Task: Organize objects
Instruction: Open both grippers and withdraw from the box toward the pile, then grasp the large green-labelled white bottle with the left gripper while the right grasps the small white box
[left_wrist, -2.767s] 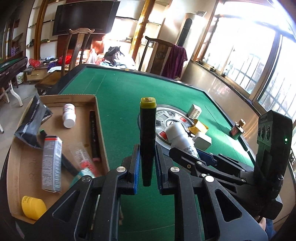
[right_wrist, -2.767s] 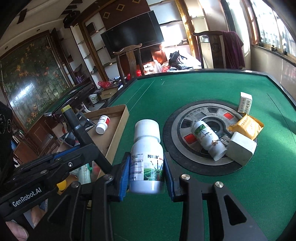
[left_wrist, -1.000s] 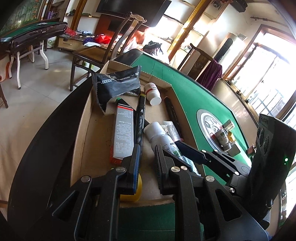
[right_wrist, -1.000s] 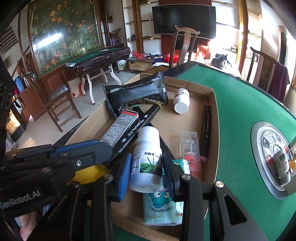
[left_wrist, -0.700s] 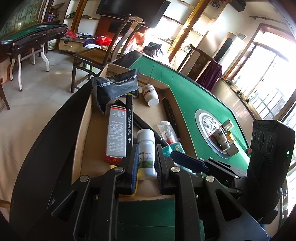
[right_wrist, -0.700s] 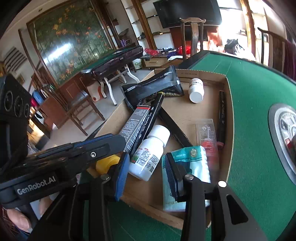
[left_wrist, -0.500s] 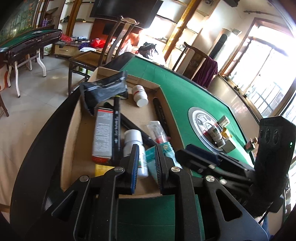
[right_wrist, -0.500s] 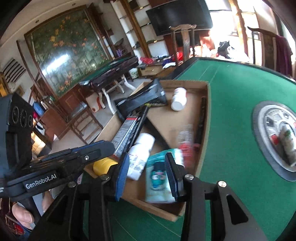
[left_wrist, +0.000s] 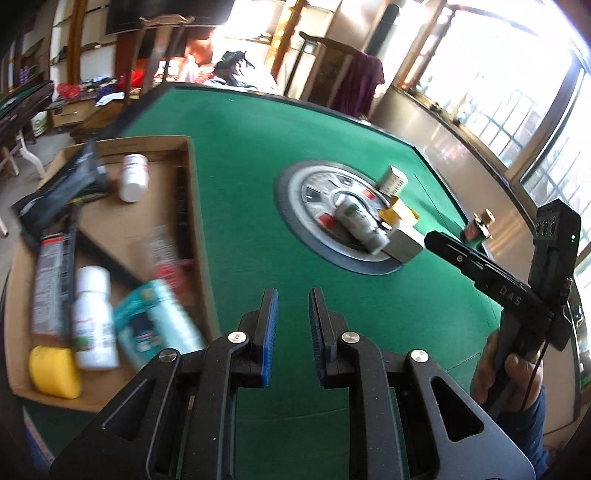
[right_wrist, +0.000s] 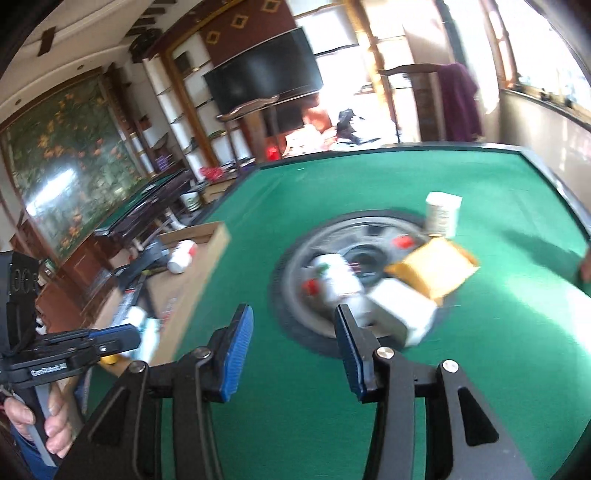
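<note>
A cardboard tray (left_wrist: 192, 206) at the table's left holds a white bottle (left_wrist: 92, 317), a teal pouch (left_wrist: 155, 325), a yellow cap (left_wrist: 55, 371), a marker, a boxed tube (left_wrist: 50, 280), a black bag (left_wrist: 55, 192) and a second white bottle (left_wrist: 133, 177). My left gripper (left_wrist: 291, 321) is open and empty over the green felt, right of the tray. My right gripper (right_wrist: 291, 339) is open and empty, facing the round centre panel (right_wrist: 332, 236). On that panel lie a white bottle (right_wrist: 336, 280), a white box (right_wrist: 402, 314), a yellow packet (right_wrist: 432, 269) and a small upright carton (right_wrist: 441, 214).
A small dark bottle (left_wrist: 478, 229) stands near the table's right edge. Chairs stand at the far side, one with a purple cloth (left_wrist: 358, 85). A second green table (right_wrist: 147, 206) stands to the left. Both views are motion-blurred.
Both grippers have let go: the marker and the white bottle now lie in the tray. Both have swung right, away from the tray toward the centre panel. The right jaws stand wider.
</note>
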